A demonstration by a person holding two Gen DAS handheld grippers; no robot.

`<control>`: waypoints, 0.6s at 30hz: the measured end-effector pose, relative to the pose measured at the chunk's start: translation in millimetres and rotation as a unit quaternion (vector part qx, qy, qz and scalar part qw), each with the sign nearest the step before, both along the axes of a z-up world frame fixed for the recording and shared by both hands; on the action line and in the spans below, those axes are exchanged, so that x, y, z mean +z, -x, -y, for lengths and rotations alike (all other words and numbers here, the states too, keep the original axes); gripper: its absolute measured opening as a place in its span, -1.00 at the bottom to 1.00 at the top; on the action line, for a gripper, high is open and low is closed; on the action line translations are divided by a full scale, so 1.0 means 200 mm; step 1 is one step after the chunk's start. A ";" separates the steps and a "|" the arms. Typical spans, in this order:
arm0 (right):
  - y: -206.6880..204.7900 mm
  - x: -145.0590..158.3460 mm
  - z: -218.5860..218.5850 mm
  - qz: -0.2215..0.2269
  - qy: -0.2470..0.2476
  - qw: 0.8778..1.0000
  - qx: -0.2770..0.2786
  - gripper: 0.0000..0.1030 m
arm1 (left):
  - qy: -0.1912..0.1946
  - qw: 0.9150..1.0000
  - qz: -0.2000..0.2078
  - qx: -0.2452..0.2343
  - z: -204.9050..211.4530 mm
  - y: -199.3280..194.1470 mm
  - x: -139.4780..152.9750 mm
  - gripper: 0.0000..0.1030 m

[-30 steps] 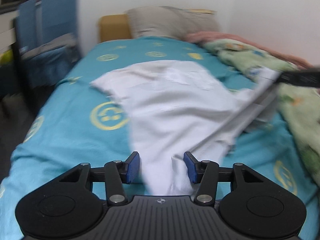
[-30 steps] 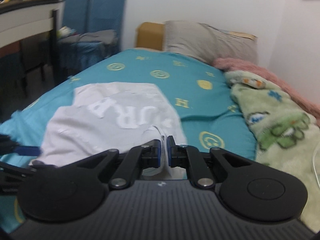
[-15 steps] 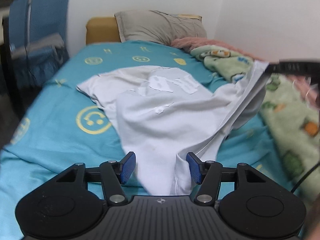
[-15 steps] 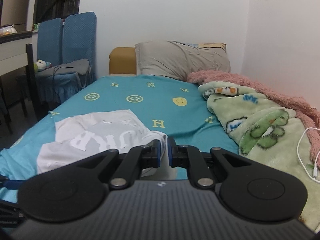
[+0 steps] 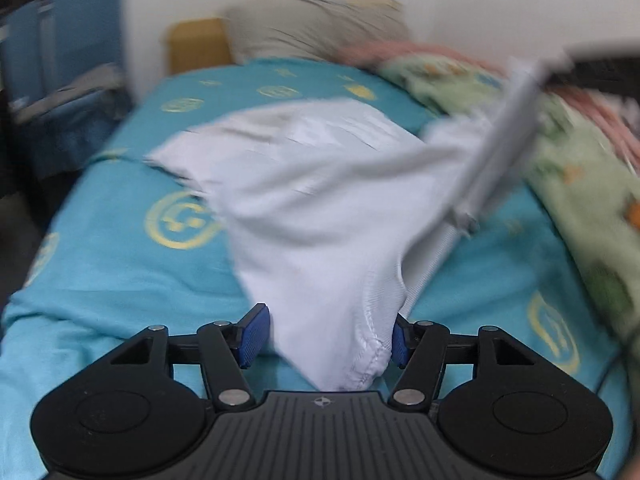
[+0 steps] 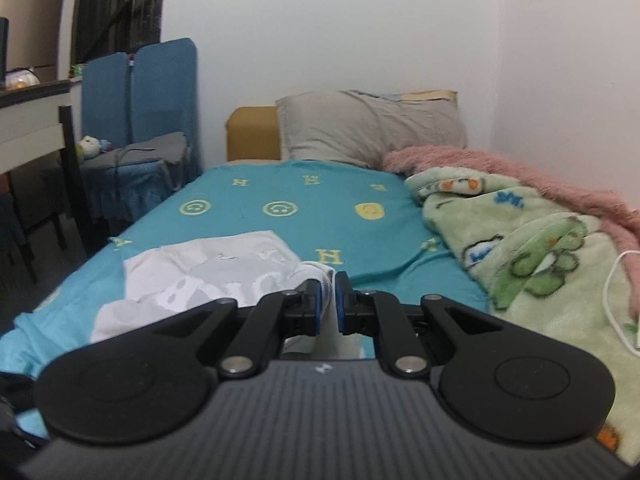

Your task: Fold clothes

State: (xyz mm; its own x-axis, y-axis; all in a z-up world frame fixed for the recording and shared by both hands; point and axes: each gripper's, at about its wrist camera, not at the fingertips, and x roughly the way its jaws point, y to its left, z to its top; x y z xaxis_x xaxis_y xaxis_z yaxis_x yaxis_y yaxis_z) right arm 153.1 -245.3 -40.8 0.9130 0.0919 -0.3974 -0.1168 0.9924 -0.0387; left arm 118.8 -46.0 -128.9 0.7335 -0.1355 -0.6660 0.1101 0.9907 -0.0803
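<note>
Garment: white T-shirt (image 5: 320, 208), printed side up, spread across the near half of the bed; its near edge bunches into a hemmed fold at the foot edge, one corner lifted off the sheet toward the blanket side
Bed: teal sheet (image 5: 120, 280) with yellow smiley faces and H letters
Left gripper (image 5: 326, 334): jaws opening, set wide; the hemmed fold hangs between them, clear of the left blue pad, right pad close against the cloth but not pressing; released
Right gripper (image 6: 328, 300): clenched on a rolled white edge of the T-shirt (image 6: 208, 280), pads nearly together with the cloth between; in the left view it shows as a dark bar (image 5: 600, 68) at the upper right, a taut strip of shirt running up to it
Blanket side: green cartoon blanket (image 6: 540, 248) along the wall edge, pink fuzzy blanket (image 6: 500, 168) behind it, white cable (image 6: 616, 304) lying on the green one
Head end: grey pillow (image 6: 368, 128) against a tan headboard (image 6: 252, 132)
Off the bed: blue chair (image 6: 140, 92) with a small plush toy (image 6: 90, 146) on its seat
Image quality: left view motion-blurred, print on the shirt unreadable
</note>
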 end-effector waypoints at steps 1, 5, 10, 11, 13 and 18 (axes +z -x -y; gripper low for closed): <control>-0.01 0.00 0.00 -0.002 0.003 1.000 -0.004 -0.77 | 0.014 1.000 0.010 0.020 -0.04 0.00 0.02 0.29; -0.01 -0.02 -0.03 -0.009 0.027 1.000 -0.004 -0.77 | 0.065 0.996 0.034 0.048 -0.13 0.00 0.09 0.31; 0.01 -0.01 -0.06 -0.005 0.026 1.000 0.010 -0.77 | 0.053 0.998 0.018 0.003 -0.04 -0.02 0.04 0.33; 0.01 0.00 -0.06 -0.004 0.024 1.000 0.012 -0.77 | 0.045 0.999 0.013 -0.006 -0.01 -0.03 0.02 0.33; 0.02 0.01 -0.06 -0.004 0.015 1.000 0.014 -0.76 | 0.030 0.999 0.006 -0.019 0.03 -0.04 -0.02 0.33; 0.04 0.03 -0.05 0.004 -0.002 1.000 0.009 -0.75 | 0.018 0.999 -0.002 0.037 -0.03 -0.05 -0.04 0.33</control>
